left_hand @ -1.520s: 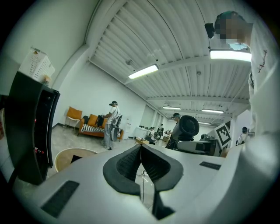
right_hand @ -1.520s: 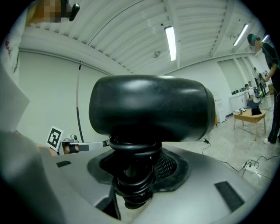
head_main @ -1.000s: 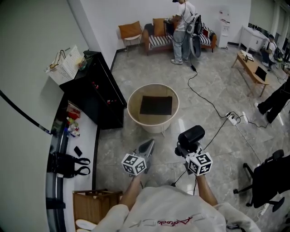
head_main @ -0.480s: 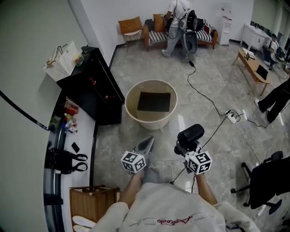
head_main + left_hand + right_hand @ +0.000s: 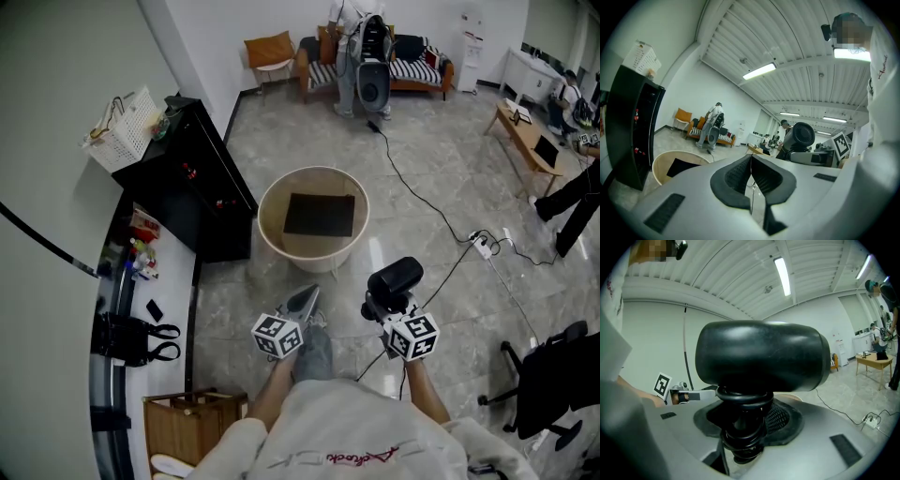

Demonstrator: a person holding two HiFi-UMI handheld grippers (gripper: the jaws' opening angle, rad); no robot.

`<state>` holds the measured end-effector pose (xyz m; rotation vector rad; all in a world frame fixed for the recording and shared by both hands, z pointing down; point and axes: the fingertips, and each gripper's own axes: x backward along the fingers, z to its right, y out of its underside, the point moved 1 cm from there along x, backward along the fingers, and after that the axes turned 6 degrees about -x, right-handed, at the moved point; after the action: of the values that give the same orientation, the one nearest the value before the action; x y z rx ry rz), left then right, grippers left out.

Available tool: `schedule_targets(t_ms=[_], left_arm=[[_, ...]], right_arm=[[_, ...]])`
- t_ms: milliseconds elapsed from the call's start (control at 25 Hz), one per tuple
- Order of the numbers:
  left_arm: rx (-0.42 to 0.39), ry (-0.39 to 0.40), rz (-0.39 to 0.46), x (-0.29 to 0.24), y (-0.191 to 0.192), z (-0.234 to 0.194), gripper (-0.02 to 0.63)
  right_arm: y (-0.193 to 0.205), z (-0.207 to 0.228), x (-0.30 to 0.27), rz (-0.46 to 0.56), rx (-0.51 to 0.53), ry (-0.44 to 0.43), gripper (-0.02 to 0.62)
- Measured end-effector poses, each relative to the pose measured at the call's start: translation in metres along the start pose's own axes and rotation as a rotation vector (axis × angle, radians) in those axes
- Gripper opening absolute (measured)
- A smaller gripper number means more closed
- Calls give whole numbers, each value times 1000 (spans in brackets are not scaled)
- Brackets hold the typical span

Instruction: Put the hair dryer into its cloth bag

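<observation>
We hold the hair dryer [image 5: 761,355] in the right gripper [image 5: 743,434]. Its jaws are lined with dark mesh-textured pads [image 5: 780,418] and clamp the dryer's handle, which is wound with a springy black coiled cord [image 5: 740,401]. The barrel is a smooth, glossy black drum with rounded edges, lying crosswise above the jaws.

Our left gripper [image 5: 751,161] is closed on nothing. Its two ribbed dark liners [image 5: 734,177] meet in a thin seam, set in matt pale-grey plastic shells. Each gripper carries a white cube [image 5: 278,337] printed with black square markers.

In the head view both grippers hang side by side over the floor [image 5: 422,141], which is polished grey tile with marbled veining. The dryer is up in the air, close to our body.

Ahead of the grippers and apart from them stands a round tub [image 5: 309,258], beige and smooth-walled. A flat black rectangle [image 5: 321,215] lies on its bottom, and we cannot tell whether it is the bag.

To the tub's left stands a boxy black cabinet [image 5: 202,187].
</observation>
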<state>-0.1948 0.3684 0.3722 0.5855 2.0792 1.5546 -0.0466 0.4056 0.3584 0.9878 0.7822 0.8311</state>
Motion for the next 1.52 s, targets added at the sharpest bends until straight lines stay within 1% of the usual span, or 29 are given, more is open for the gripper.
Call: schedule_targets(t_ms=[160,320,640,960,1320,1520], left_arm=[[1,10,10,-25,-7,-29,31],[-3,30,13,-57,-20,-59,31],[-1,44,14,-102,-54,-120,31],[11,80,-4,-136,-70,-164,31],[16,95,-3,-172,-94,-244,31],[12,128,-20,-197,-97,-276,31]], right_arm=[[-9,14,-33,1,2,3,198],[-26,34,-70,13,8,12,198],[-65,59,-137,20,14,23,198],[-84,77,-189,10,6,46,198],[-113,93,-272,31,1,60,198],[-121,106,-307,41,1,91,198]])
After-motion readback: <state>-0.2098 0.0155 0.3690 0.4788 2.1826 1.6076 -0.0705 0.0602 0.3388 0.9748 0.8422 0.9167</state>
